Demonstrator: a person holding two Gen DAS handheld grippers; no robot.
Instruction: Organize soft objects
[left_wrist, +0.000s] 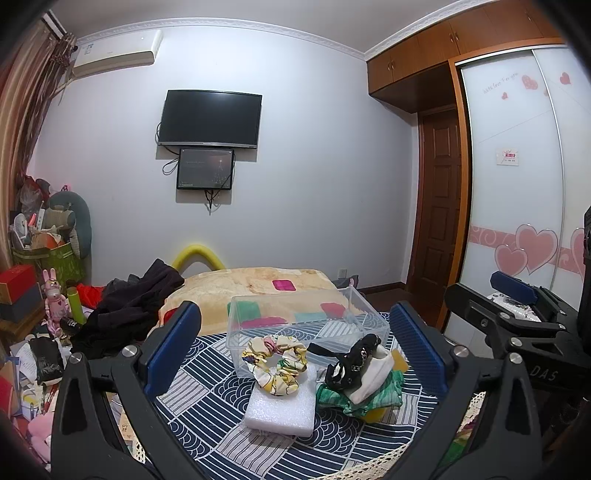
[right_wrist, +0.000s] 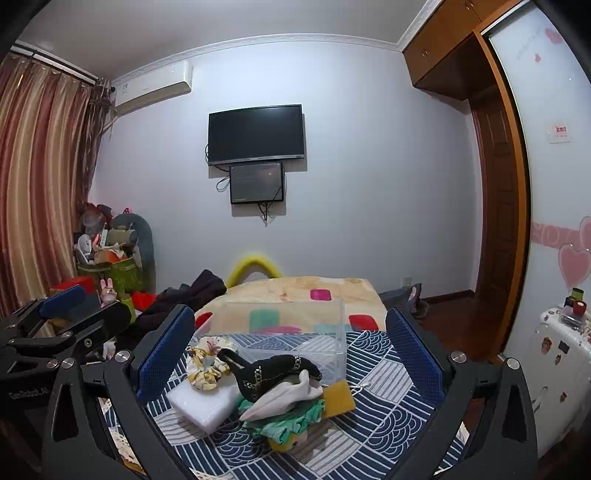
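Observation:
A floral scrunchie (left_wrist: 275, 363) lies on a white foam block (left_wrist: 280, 406) on the blue patterned cloth. Right of it a black hair band (left_wrist: 351, 360), a white cloth (left_wrist: 373, 376), a green cloth (left_wrist: 354, 400) and a yellow sponge (left_wrist: 400, 360) form a pile. A clear plastic box (left_wrist: 306, 321) stands empty behind them. My left gripper (left_wrist: 295, 350) is open above the scrunchie. My right gripper (right_wrist: 291, 354) is open above the pile: the black band (right_wrist: 273, 373), white cloth (right_wrist: 284, 398), green cloth (right_wrist: 291, 421), sponge (right_wrist: 340, 398), scrunchie (right_wrist: 207, 363), foam (right_wrist: 201, 404) and box (right_wrist: 295, 332).
The cloth-covered table (left_wrist: 207, 413) has a lace edge at the front. Behind it is a bed with a beige blanket (left_wrist: 258, 284) and dark clothes (left_wrist: 125, 306). Clutter fills the left side (left_wrist: 40, 280). A wardrobe (left_wrist: 517, 184) is at right, a white suitcase (right_wrist: 554, 354) beside it.

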